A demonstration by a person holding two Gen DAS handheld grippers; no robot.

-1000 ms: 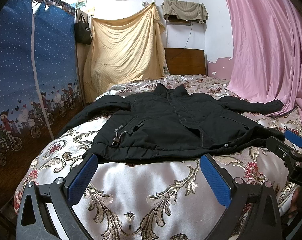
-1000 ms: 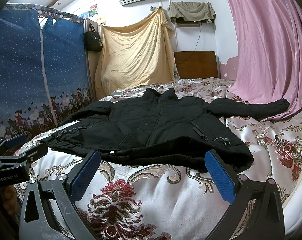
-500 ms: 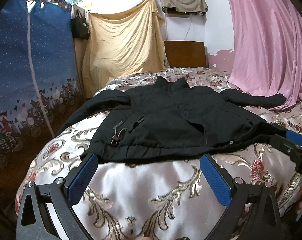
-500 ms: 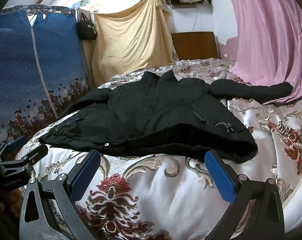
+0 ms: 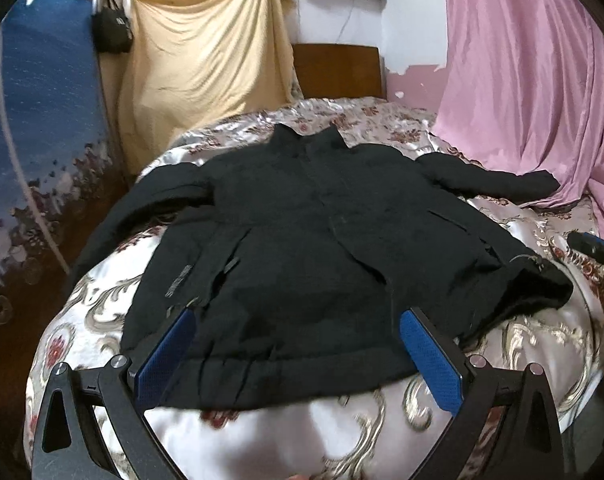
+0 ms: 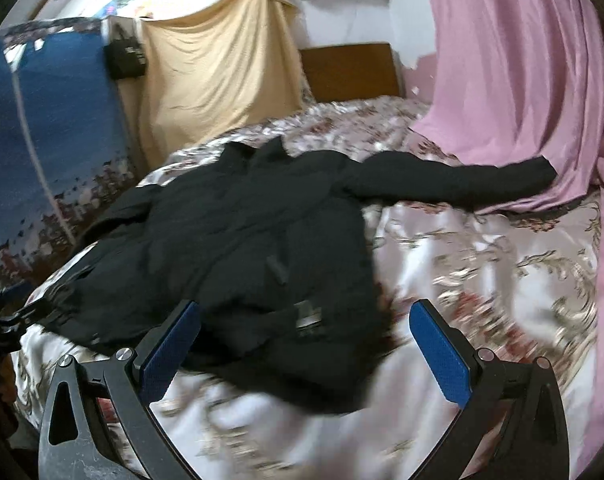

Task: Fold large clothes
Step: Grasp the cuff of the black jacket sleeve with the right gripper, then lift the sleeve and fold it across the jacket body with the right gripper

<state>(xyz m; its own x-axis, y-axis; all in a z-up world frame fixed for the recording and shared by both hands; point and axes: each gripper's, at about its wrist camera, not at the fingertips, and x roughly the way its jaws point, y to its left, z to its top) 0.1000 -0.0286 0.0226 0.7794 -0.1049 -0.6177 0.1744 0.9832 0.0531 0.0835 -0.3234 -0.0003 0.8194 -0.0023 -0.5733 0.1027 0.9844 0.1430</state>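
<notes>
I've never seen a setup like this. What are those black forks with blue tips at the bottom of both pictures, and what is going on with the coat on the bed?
Each picture comes from a camera mounted on a hand-held claw; a person carries one in each hand. The left claw and the right claw both show two black fingers with blue pads, spread wide open and holding nothing.

On the bed, covered in a floral satin bedspread, a black jacket lies flat, collar away from the cameras, sleeves spread out. Both claws hang over its near hem. In the left view, the dark tip at the right edge is the other claw. A pink curtain hangs on the right.
</notes>
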